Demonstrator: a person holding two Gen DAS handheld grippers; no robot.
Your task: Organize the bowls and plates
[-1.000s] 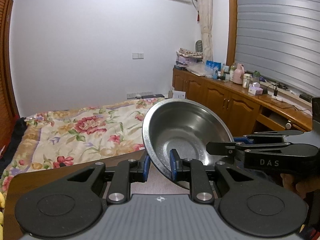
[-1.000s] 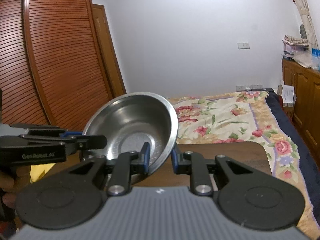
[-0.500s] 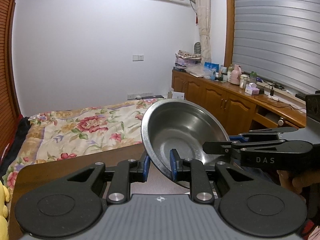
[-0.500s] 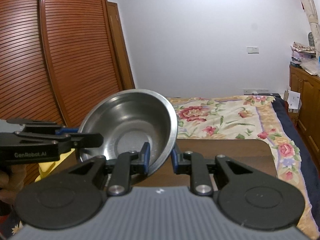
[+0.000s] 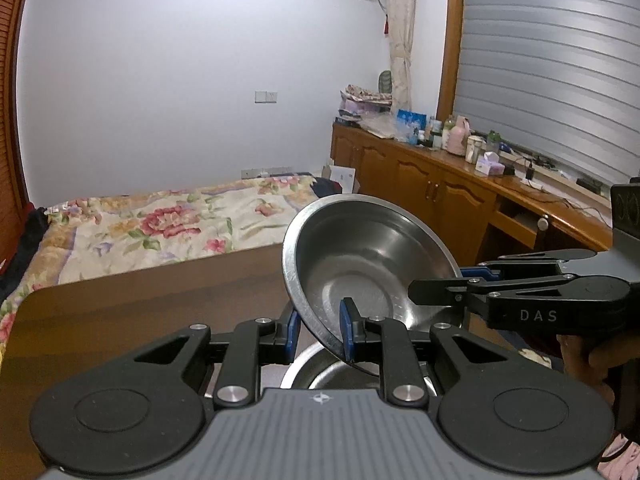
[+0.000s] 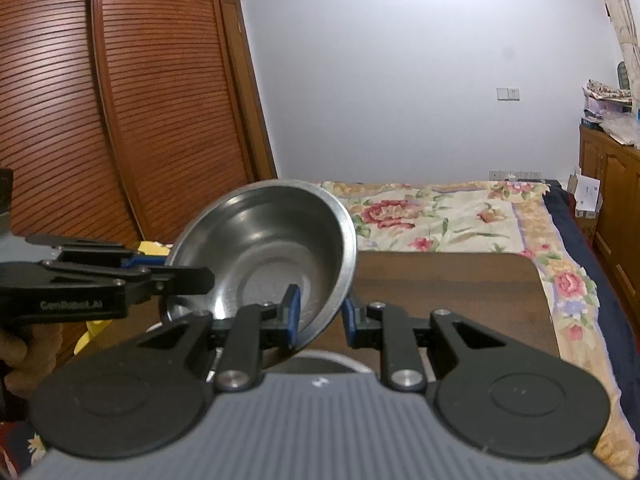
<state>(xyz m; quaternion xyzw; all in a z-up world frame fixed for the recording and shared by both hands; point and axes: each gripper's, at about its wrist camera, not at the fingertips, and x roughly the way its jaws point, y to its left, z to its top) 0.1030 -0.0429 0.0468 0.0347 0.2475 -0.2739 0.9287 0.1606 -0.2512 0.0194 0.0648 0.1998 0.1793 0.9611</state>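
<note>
A steel bowl is held tilted above the brown table. My left gripper is shut on its near rim. My right gripper is shut on the opposite rim of the same bowl. Each gripper shows in the other's view: the right one from the right, the left one from the left. A second steel bowl lies under the held one, mostly hidden; its rim also shows in the right wrist view.
A bed with a floral cover lies beyond the table. A wooden sideboard with bottles and boxes stands at the right. A slatted wooden wardrobe is at the left. Something yellow lies by the table's left edge.
Both grippers have lifted the bowl and moved it nearer. A second bowl has come into view beneath it.
</note>
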